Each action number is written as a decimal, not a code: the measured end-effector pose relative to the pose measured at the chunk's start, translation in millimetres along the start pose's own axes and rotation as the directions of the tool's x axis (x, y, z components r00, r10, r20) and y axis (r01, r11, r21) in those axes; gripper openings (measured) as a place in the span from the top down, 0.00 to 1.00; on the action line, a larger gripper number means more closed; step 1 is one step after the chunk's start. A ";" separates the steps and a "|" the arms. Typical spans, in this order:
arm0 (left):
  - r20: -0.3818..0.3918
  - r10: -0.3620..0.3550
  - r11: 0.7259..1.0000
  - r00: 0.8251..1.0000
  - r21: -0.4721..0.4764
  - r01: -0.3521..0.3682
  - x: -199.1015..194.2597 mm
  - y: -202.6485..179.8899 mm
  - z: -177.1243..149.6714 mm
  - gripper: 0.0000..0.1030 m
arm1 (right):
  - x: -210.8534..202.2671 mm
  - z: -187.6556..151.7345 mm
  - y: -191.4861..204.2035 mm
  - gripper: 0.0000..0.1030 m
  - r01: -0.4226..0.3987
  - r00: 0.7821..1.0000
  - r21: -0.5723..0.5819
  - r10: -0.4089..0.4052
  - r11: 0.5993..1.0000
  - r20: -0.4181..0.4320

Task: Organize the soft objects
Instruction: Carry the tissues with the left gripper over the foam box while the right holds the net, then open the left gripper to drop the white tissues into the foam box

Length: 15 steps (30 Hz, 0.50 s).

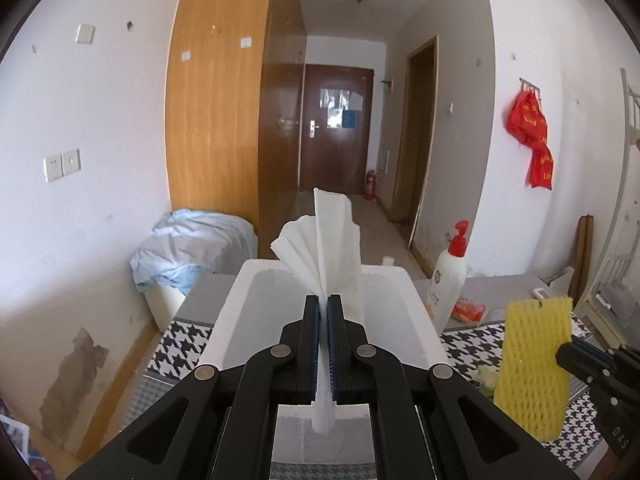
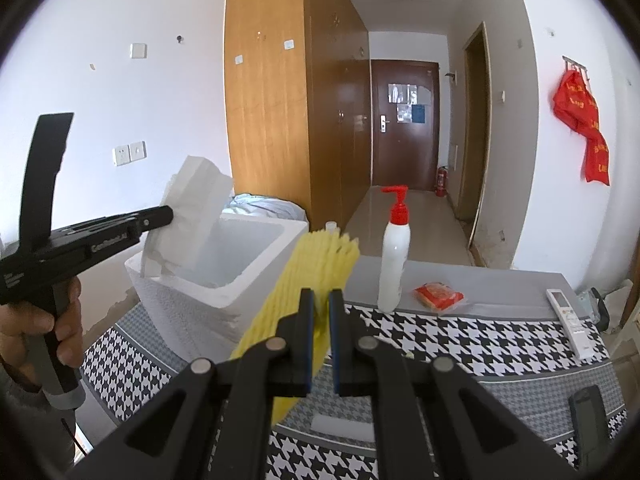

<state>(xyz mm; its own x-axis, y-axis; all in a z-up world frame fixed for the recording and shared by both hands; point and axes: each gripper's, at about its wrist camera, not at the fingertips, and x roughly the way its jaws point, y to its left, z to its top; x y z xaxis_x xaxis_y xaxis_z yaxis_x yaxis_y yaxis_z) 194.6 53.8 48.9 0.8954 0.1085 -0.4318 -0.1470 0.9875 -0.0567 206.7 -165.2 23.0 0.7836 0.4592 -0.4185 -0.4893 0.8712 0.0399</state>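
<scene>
My left gripper (image 1: 324, 300) is shut on a white paper tissue (image 1: 324, 240) and holds it above the open white foam box (image 1: 404, 312). In the right wrist view the left gripper (image 2: 170, 213) holds the tissue (image 2: 192, 208) over the near left rim of the foam box (image 2: 240, 292). My right gripper (image 2: 321, 294) is shut on a yellow foam net sleeve (image 2: 312, 280), held above the table to the right of the box. The sleeve (image 1: 534, 364) and the right gripper (image 1: 568, 354) also show at the right of the left wrist view.
A houndstooth cloth (image 2: 460, 344) covers the table. On it stand a white pump bottle with a red top (image 2: 394, 256), a red packet (image 2: 440, 294), a white remote (image 2: 570, 320) and a dark remote (image 2: 592, 420). A blue-covered heap (image 1: 188, 248) lies behind the box.
</scene>
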 end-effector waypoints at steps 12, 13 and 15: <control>-0.066 -0.025 1.000 0.998 -0.003 0.025 21.6 9.0 -2.4 0.91 | 3.8 6.3 8.0 0.91 0.026 1.000 -0.004 -0.026 1.000 0.000; -0.071 -0.026 1.000 0.997 -0.003 0.026 22.0 9.6 -2.6 0.84 | 4.2 7.1 8.5 0.91 0.028 1.000 -0.005 -0.028 1.000 0.000; -0.067 -0.024 1.000 0.997 0.003 0.024 20.1 10.0 -3.3 0.62 | 4.4 8.9 9.8 0.91 0.034 0.999 -0.006 -0.034 0.999 0.003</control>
<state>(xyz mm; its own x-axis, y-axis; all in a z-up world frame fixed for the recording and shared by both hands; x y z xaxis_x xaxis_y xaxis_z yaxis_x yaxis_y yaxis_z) 209.7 65.5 36.7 0.8685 0.0766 -0.4898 -0.1236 0.9903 -0.0643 208.8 -153.1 29.6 0.8008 0.4299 -0.4170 -0.4648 0.8852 0.0200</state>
